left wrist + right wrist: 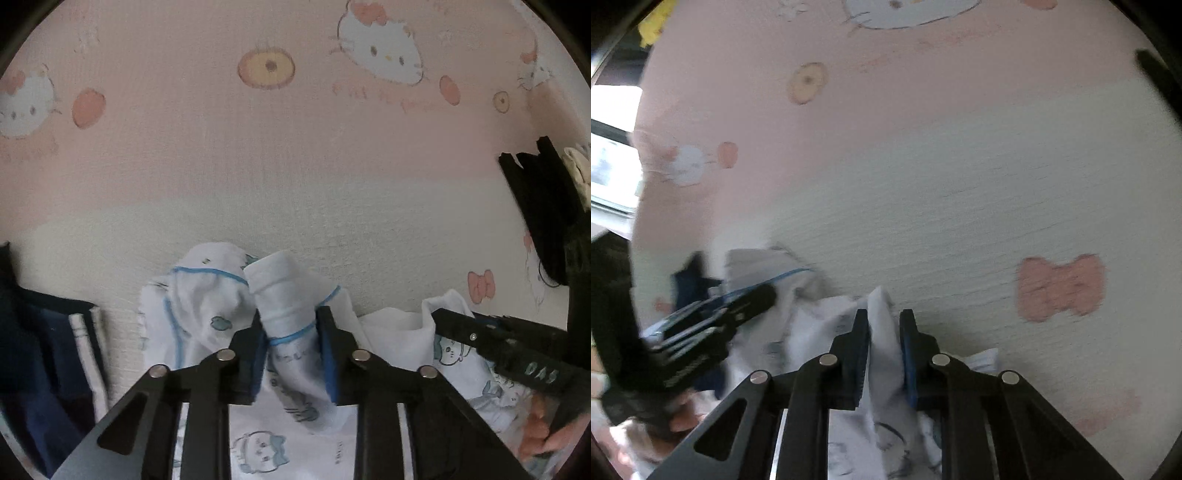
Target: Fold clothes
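Observation:
A small white garment (207,295) with blue piping and cartoon prints lies crumpled on a pink and cream cartoon-print sheet (258,166). My left gripper (291,325) is shut on a bunched fold of it, blue pads pressing both sides. In the right wrist view the same white garment (820,325) rises in a pinched ridge between the pads of my right gripper (884,332), which is shut on it. The right gripper's black body (509,347) shows at the right of the left wrist view, and the left gripper's body (713,325) at the left of the right wrist view.
A navy garment with white stripes (55,350) lies at the left of the sheet. A black item (535,206) sits at the sheet's right edge. A hand (543,432) holds the right gripper's handle. A window (613,147) shows at far left.

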